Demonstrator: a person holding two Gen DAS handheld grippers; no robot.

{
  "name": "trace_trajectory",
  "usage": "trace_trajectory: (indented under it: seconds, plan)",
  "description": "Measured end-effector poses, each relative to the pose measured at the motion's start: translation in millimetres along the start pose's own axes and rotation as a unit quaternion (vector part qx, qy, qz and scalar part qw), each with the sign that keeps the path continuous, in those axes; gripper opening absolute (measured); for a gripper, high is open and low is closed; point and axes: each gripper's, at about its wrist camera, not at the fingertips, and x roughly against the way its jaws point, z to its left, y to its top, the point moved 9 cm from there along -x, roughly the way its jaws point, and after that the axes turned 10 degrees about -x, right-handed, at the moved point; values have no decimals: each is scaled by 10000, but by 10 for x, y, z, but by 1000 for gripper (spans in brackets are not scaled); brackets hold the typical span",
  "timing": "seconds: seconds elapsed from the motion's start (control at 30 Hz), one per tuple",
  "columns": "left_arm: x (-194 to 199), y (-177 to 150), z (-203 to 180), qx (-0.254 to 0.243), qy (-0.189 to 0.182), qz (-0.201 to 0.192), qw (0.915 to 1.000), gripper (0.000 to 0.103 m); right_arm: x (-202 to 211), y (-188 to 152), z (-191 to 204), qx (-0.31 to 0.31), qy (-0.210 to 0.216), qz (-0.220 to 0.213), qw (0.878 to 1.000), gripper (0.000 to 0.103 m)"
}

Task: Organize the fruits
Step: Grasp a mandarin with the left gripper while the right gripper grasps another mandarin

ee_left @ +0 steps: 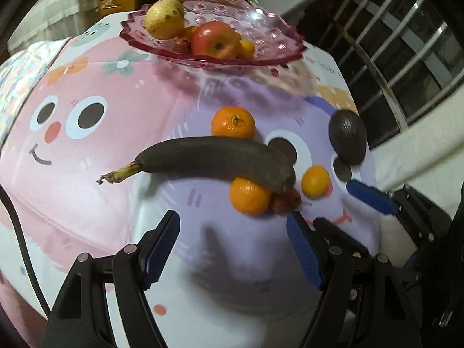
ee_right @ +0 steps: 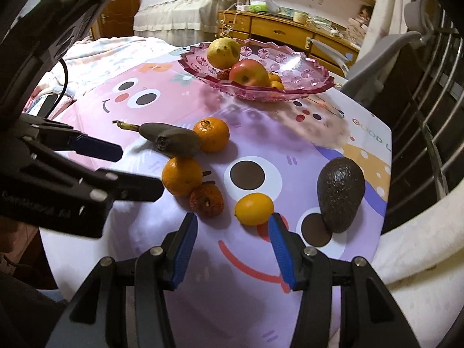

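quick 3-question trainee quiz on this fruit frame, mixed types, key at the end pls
1. True or false: the avocado lies in the pink bowl.
2. Which fruit rests against the banana? A) apple B) mandarin C) pear
3. Fill in: the right claw is ____ and holds nothing.

Key: 1 false, it lies on the tablecloth. 2 B, a mandarin; the apple and pear sit in the bowl. 3 open.

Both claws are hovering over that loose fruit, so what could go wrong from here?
The banana lies against two oranges, so lifting one may roll the others. The round yellow fruit could slip from the right gripper and roll. The avocado sits near the table's edge and might fall if nudged.
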Motion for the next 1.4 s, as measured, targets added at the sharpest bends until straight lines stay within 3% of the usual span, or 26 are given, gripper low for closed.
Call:
trace_trajectory:
  seconds: [0.17, 0.43, 0.5, 0.7, 0.87, 1.0, 1.4]
  plan:
    - [-114, 47, 26, 266, -79, -139, 9995, 74, -97, 13, -42, 105, 42, -82, 9999, 51]
    - [-260, 138, -50, 402, -199, -214, 9988, 64, -224, -13, -116, 11, 173, -65, 9998, 51]
    - [-310, 158, -73, 392, -218, -193, 9988, 52, -253, -10, -136, -19, 174, -75, 9998, 51]
    - [-374, 204, -107, 376, -230, -148, 9989, 38, -325, 2, -190, -192, 267, -82, 9994, 50]
    - [-392, 212, -101, 373, -271, -58, 9989, 37, -347, 9, -202, -270, 333, -86, 9990, 47]
    - [-387, 200, -95, 343, -257, 68, 9991, 37, -368, 17, -211, -329, 327, -61, 9989, 38]
    - [-181, -165, -166, 118, -343, 495, 9981, 35, -327, -7, -257, -702, 430, 176, 9965, 37]
